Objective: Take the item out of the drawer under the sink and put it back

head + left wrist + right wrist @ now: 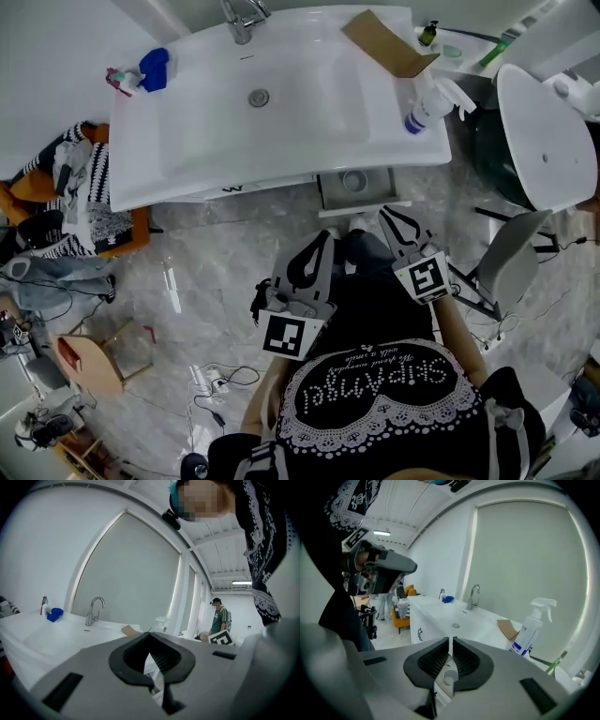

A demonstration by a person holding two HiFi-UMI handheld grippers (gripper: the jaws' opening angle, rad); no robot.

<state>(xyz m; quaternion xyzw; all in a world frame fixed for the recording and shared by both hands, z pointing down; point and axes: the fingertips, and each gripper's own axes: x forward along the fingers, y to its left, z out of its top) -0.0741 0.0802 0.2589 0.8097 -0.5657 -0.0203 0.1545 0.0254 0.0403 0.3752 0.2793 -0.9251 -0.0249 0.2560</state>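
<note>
A white sink (206, 122) with a cabinet under it fills the top of the head view. A small drawer (325, 193) under its right part stands pulled out, and a round pale item (353, 180) lies in it. My right gripper (385, 215) hovers just in front of the drawer, shut and empty. In the right gripper view its jaws (451, 641) meet, and the round item (448, 678) shows below through the slit. My left gripper (327, 236) is held lower and to the left, shut with nothing in it. The left gripper (150, 634) points across the sink top.
On the sink rim stand a spray bottle (427, 105), a piece of cardboard (389, 42), a faucet (242, 19) and a blue thing (155, 67). A white chair (544, 141) is at the right, clothes (66, 197) at the left, cables (216, 375) on the floor.
</note>
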